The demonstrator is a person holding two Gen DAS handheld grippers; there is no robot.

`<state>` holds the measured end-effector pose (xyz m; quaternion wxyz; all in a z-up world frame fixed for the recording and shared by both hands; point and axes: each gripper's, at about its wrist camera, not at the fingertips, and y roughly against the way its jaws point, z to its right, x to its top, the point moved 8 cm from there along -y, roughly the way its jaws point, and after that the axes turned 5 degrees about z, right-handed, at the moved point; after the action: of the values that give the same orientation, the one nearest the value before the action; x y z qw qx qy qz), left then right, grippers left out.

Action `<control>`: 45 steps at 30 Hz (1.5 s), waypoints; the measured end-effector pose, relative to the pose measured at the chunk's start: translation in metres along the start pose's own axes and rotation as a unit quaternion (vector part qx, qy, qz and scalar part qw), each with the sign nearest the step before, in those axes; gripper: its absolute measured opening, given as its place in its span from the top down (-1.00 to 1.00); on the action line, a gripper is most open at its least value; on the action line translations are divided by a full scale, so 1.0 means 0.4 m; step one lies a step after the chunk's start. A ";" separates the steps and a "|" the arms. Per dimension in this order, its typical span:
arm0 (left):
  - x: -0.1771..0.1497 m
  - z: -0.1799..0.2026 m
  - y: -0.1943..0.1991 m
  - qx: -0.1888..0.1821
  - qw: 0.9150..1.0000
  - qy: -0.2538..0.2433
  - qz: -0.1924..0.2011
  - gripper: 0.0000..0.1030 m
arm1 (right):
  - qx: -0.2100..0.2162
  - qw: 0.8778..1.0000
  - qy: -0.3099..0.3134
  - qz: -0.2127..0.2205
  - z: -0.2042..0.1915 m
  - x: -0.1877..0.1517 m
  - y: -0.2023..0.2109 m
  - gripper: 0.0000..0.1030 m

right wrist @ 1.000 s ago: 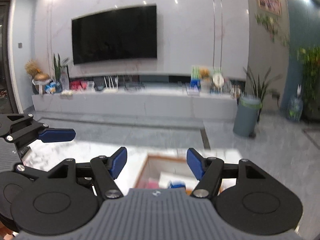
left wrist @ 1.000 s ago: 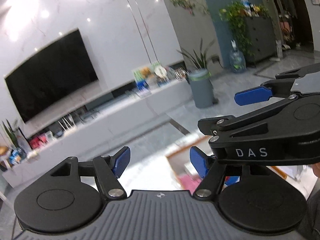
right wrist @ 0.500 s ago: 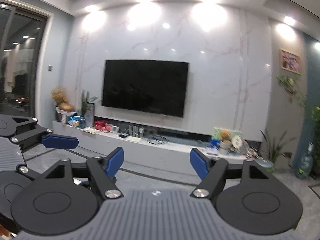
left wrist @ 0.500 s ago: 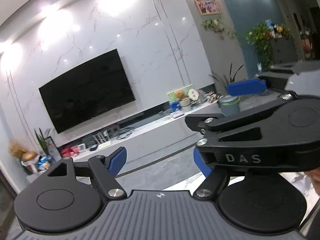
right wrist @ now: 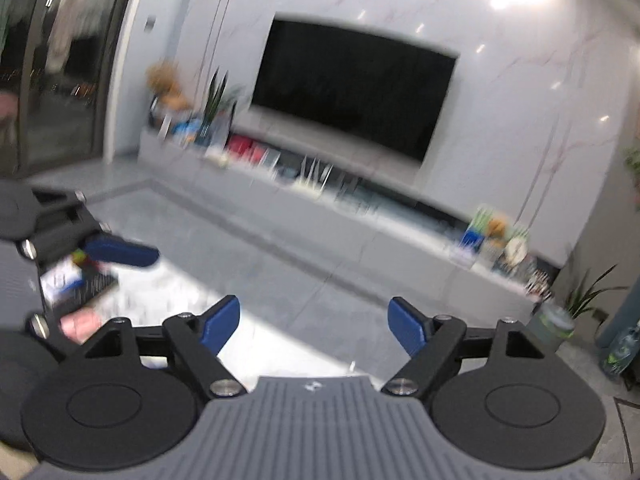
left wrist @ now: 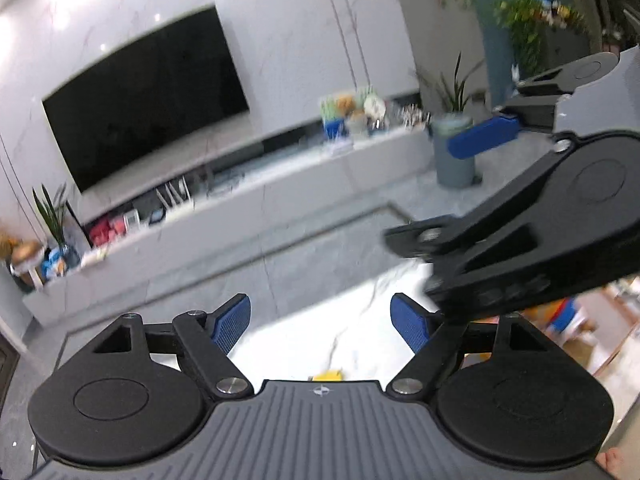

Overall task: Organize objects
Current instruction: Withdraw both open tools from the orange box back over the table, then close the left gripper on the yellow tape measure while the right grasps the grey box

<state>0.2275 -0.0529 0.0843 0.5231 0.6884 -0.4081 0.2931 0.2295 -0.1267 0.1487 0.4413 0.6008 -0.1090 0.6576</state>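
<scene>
Marble wall (left wrist: 304, 32) and its black television (left wrist: 144, 92) fill our views, with a long grey console (left wrist: 248, 204) beneath and grey floor (left wrist: 304, 248) before it. We hold the left gripper (left wrist: 320, 322) and right gripper (right wrist: 314, 324) wide apart, both empty, over a white tabletop (left wrist: 340, 340). Blurred objects (right wrist: 76, 276) lie at its left edge; a wooden tray (left wrist: 592, 328) holds indistinct things.

Black tongs (left wrist: 320, 322), blue pads (left wrist: 231, 323), prob. ribbed grey body
</scene>
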 end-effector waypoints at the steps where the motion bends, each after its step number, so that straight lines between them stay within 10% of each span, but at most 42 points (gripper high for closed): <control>1: -0.021 -0.007 -0.034 -0.001 1.000 0.000 -0.007 -0.79 | 0.008 1.000 -0.002 -0.017 0.001 -0.030 -0.042 -0.59; 11: -0.195 -0.081 -0.397 -0.005 0.991 -0.030 -0.128 -0.79 | 0.097 0.974 0.087 -0.184 -0.006 -0.376 -0.329 -0.73; 22: -0.354 -0.014 -0.559 -0.063 0.981 -0.038 -0.181 -0.79 | 0.166 0.921 0.186 -0.298 -0.042 -0.647 -0.478 -0.76; 30: -0.428 -0.087 -0.613 -0.072 0.974 0.048 -0.209 -0.79 | 0.225 0.884 0.248 -0.328 -0.084 -0.735 -0.491 -0.85; 45: -0.473 -0.075 -0.649 -0.093 0.964 0.050 -0.244 -0.77 | 0.257 0.827 0.297 -0.401 -0.104 -0.796 -0.512 -0.84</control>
<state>0.3601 0.0552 -0.1893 0.6604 0.6997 -0.2265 0.1518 0.3111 -0.1215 -0.2233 0.5066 0.4592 0.4511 0.5735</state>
